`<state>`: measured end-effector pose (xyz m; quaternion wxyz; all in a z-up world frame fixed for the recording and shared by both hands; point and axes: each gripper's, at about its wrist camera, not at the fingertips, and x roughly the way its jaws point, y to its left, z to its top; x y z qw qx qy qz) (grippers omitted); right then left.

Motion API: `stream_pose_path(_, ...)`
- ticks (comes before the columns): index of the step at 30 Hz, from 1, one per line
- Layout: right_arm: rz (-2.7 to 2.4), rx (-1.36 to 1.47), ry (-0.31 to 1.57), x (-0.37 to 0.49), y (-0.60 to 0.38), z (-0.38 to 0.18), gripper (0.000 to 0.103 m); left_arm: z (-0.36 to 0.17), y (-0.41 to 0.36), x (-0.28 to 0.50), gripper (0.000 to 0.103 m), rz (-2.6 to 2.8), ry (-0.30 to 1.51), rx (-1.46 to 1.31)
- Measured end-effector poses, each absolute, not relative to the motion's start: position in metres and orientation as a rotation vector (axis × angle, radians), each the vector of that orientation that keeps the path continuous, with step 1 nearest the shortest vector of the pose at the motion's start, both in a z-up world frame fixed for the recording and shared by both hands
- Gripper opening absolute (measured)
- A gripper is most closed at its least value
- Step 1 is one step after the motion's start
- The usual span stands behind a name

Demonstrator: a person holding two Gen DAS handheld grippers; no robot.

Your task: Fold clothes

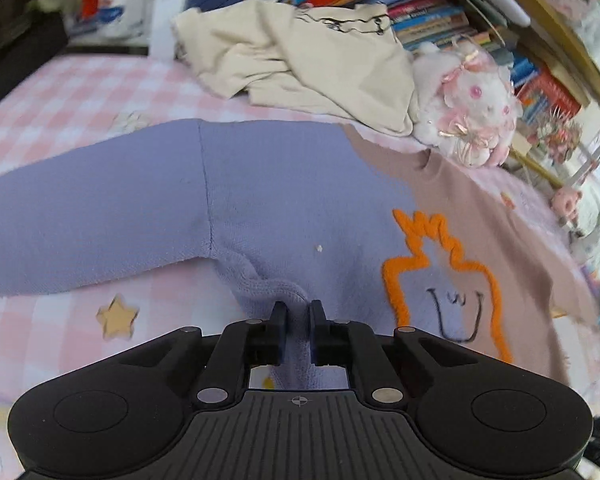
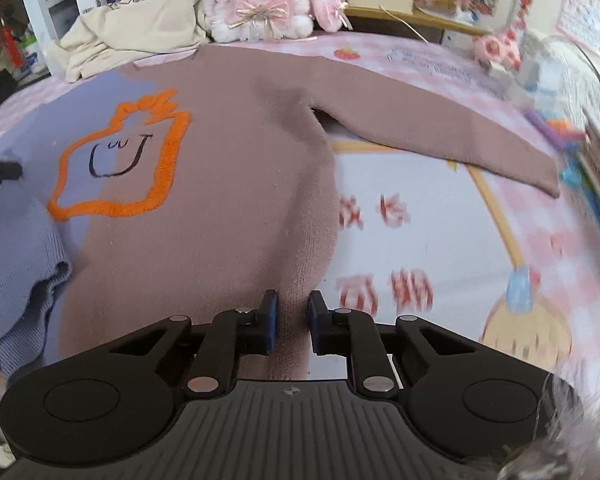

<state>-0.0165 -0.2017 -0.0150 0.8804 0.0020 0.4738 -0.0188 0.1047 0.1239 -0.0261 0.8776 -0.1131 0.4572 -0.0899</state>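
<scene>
Bright, even daylight; soft shadows; fisheye-bent edges blurred, especially at right.

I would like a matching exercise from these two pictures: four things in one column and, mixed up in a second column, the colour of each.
Things:
1. left sleeve of the sweater
2. right sleeve of the sweater
3. outline stitched on the sweater's chest
4. crumpled garment at the back of the bed

Colours:
a. orange
b. cream
c. lavender blue
d. dusty brown-pink

Pairs: 1-c, 2-d, 3-a, 4-b
</scene>
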Motion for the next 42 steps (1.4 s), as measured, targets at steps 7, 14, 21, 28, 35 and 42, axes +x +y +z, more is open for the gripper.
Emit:
stream_pose_path(7,-0.016,-0.004,0.951,-0.02,-0.206,-0.02,0.016,-0.026,0.115,0.082,0.052,-0.12,1.0,-0.143)
stream_pose_path(14,0.014,0.046,0.958,-0.018,-0.214,-0.019,0.016,-0.022,0.089,0.027,0.053,-0.09,0.98,-0.05)
stream_pose_path(21,0.043,0.045,0.954,-0.02,-0.215,-0.02,0.018,0.002,0.045,0.017,0.054,-0.195,0.9,0.022)
stream_pose_path(28,0.108,0.05,0.967,-0.018,-0.224,-0.02,0.019,-0.008,-0.028,0.002,0.056,-0.293,0.902,0.2)
stream_pose_path(35,0.197,0.005,0.969,-0.017,-0.228,-0.02,0.021,-0.024,-0.044,-0.016,0.028,-0.191,0.871,0.334)
stream_pose_path(42,0.312,-0.057,0.975,-0.013,-0.235,-0.02,0.023,0.013,0.065,-0.075,0.018,0.234,0.822,0.065)
